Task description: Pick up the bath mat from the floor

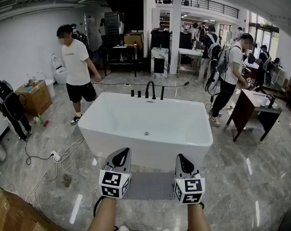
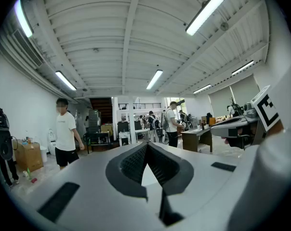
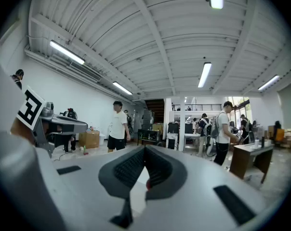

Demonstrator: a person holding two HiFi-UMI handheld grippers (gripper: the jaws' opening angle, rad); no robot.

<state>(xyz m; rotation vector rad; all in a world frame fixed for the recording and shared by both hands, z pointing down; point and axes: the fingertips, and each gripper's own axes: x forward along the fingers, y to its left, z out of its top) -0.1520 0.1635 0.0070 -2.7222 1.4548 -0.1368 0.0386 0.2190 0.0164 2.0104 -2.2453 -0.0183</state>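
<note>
The grey bath mat (image 1: pixel 150 186) lies flat on the marble floor in front of the white bathtub (image 1: pixel 145 124), in the head view only. My left gripper (image 1: pixel 121 154) is held above the mat's left end and my right gripper (image 1: pixel 182 159) above its right end. Both point forward at the tub wall, clear of the mat. In the left gripper view the left gripper (image 2: pixel 146 146) has its jaws shut with nothing between them. The right gripper (image 3: pixel 144 150) is likewise shut and empty. Neither gripper view shows the mat.
A person in a white T-shirt (image 1: pixel 77 71) stands left of the tub, and another with a backpack (image 1: pixel 230 76) at the right by a brown desk (image 1: pixel 254 109). Cables (image 1: pixel 54 158) trail over the floor at left. A cardboard box (image 1: pixel 10 215) sits at the bottom left.
</note>
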